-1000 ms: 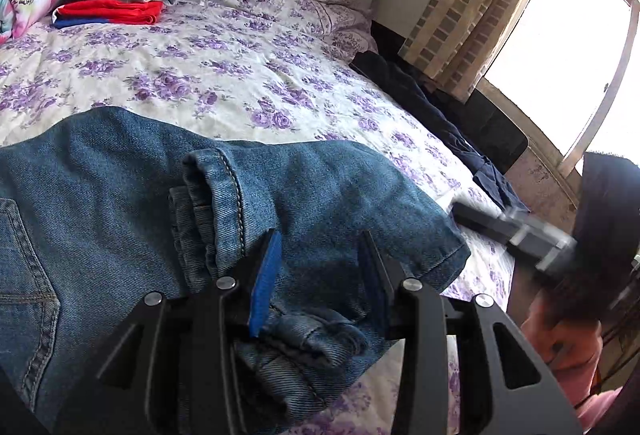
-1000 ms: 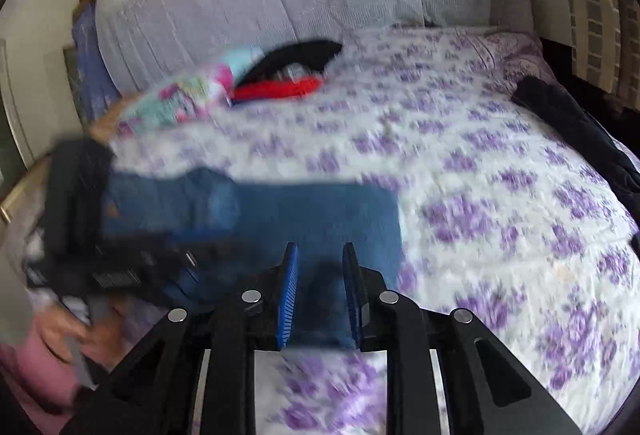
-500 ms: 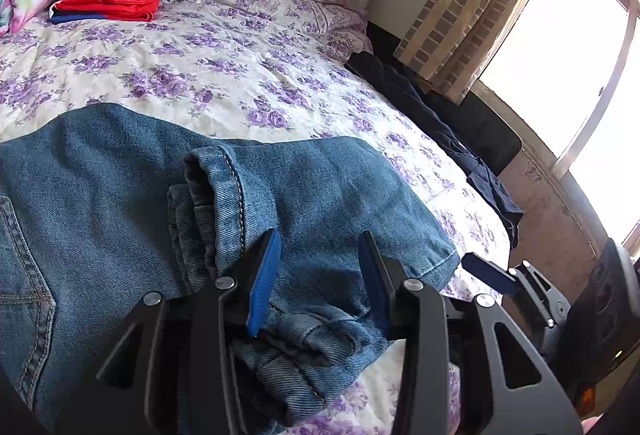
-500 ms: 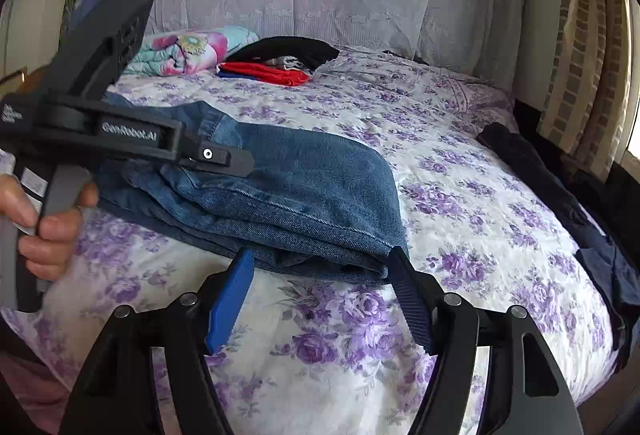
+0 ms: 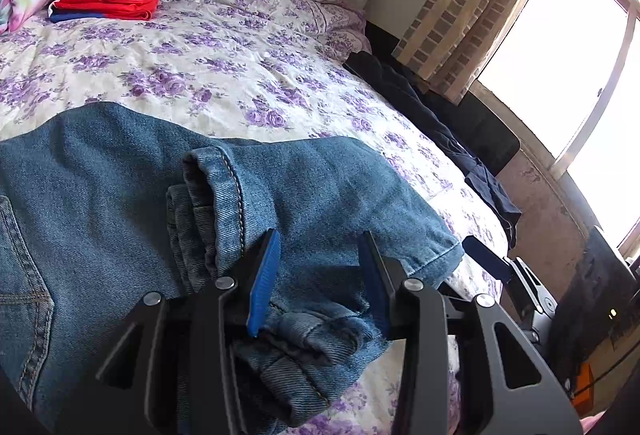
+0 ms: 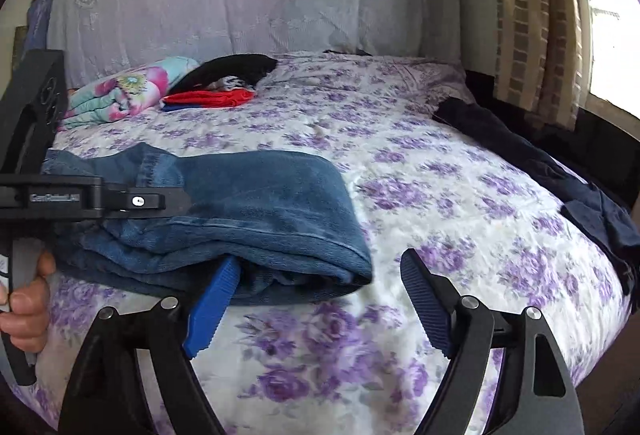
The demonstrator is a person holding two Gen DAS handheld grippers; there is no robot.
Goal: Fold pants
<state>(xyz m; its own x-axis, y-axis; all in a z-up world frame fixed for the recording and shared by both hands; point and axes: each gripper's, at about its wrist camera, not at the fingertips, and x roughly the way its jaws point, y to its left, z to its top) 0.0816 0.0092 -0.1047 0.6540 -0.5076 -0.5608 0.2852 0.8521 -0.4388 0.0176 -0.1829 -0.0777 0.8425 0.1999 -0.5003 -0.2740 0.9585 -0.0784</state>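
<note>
Blue jeans [image 5: 120, 187] lie folded in layers on the floral bedspread [image 5: 224, 67]. My left gripper [image 5: 320, 267] is open, its blue pads either side of the folded leg hems, just above the denim. In the right wrist view the jeans [image 6: 248, 211] form a stacked bundle near the bed's front edge. My right gripper [image 6: 316, 299] is wide open at the bundle's right corner, its left finger [image 6: 212, 299] tucked under the folded edge. The left gripper's body [image 6: 80, 199] rests over the bundle at left.
A pile of folded red, black and floral clothes [image 6: 192, 87] lies near the pillows. A dark garment [image 6: 540, 171] hangs over the bed's right edge. Curtain and window [image 5: 560, 27] stand to the right. The bedspread [image 6: 400, 163] stretches bare between them.
My right gripper swung round to the bed's front, opened wide and moved up to the jeans' folded corner. The left gripper stayed open over the hems.
</note>
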